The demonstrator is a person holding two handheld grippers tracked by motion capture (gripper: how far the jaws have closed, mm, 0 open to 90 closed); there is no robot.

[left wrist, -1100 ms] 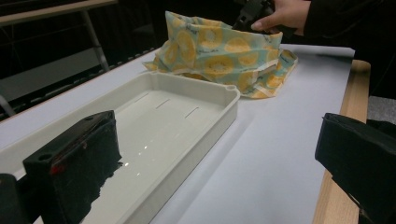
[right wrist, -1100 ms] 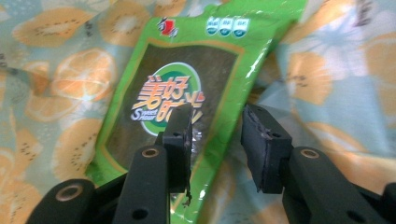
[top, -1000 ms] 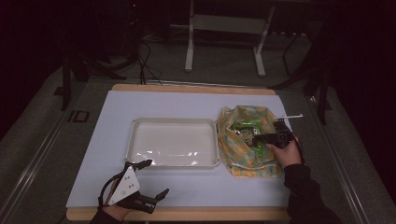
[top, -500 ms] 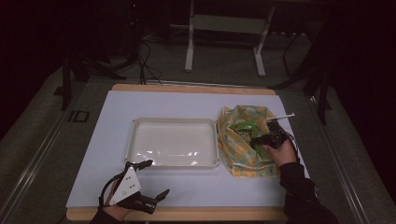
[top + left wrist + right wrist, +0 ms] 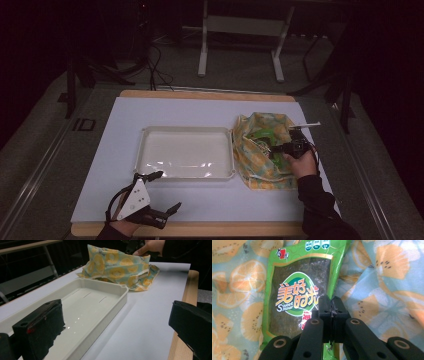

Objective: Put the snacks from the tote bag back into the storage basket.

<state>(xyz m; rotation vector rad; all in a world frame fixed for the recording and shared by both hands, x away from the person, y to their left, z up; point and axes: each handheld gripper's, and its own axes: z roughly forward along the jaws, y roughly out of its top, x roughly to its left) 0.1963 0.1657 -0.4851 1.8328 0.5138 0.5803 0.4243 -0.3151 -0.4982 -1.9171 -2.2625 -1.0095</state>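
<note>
The right gripper (image 5: 331,312) had its jaws pinched tight on the edge of a green snack packet (image 5: 299,287) inside the fruit-print bag (image 5: 260,150), just right of the white tray (image 5: 185,152), while the left gripper (image 5: 162,192) sat near the tray's front edge on the desk (image 5: 125,115), jaws wide apart.

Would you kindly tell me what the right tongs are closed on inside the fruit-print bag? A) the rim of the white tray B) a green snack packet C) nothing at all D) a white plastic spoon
B: in the right gripper view the right tongs are pinched shut on the edge of the green snack packet, which lies inside the fruit-print bag.
</note>
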